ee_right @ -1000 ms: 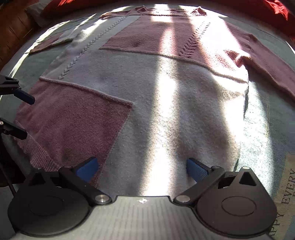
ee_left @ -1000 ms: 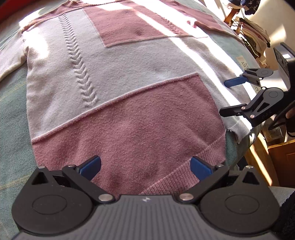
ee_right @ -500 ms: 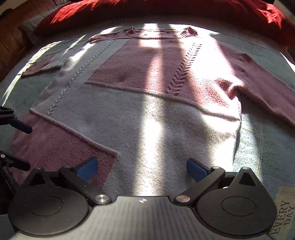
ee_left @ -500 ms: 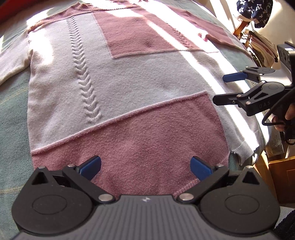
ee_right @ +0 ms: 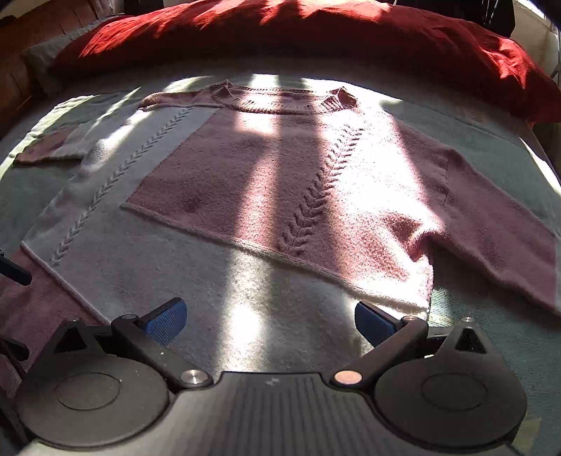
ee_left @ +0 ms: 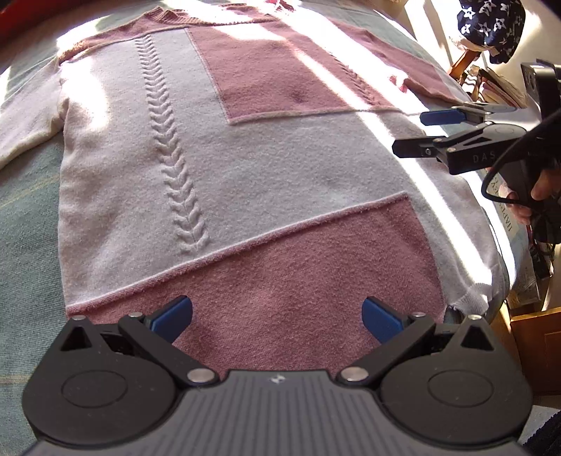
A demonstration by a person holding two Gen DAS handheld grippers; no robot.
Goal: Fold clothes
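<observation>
red blanket (ee_right: pixel 280 38), green bedspread (ee_right: pixel 491 147), star-print bag (ee_left: pixel 491 24)

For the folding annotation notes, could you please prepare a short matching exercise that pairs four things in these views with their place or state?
Column one:
1. sweater
2. left tool
3. red blanket
4. right sleeve

Column two:
A. bunched along the far edge of the bed, beyond the collar
B. open above the pink hem panel
C. spread flat, front up, not yet folded
D. stretched out sideways on the green cover

Pairs: 1-C, 2-B, 3-A, 4-D
</observation>
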